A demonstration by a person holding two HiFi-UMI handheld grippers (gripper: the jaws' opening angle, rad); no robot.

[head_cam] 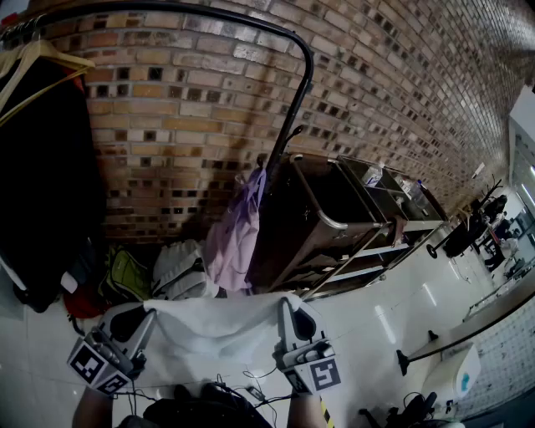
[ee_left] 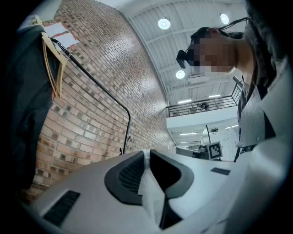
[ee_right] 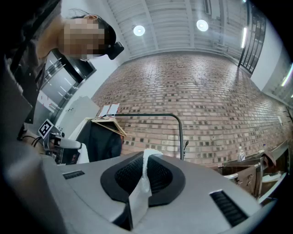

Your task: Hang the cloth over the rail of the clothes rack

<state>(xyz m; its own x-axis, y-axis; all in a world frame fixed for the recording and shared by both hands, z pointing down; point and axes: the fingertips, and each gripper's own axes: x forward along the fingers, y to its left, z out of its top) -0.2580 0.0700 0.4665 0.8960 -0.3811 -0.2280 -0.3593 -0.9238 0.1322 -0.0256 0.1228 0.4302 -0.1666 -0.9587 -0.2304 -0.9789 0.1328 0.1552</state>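
A white cloth is stretched between my two grippers, low in the head view. My left gripper is shut on its left corner; a strip of the cloth shows pinched between the black pads. My right gripper is shut on the right corner, with the cloth's edge sticking up from its jaws. The black rail of the clothes rack arches high above and ahead, against a brick wall. The rail also shows ahead in the right gripper view and the rail in the left gripper view.
A dark garment on a wooden hanger hangs at the rail's left end. A lilac garment hangs off a metal trolley to the right. Bags lie on the floor by the wall. Cables trail near me.
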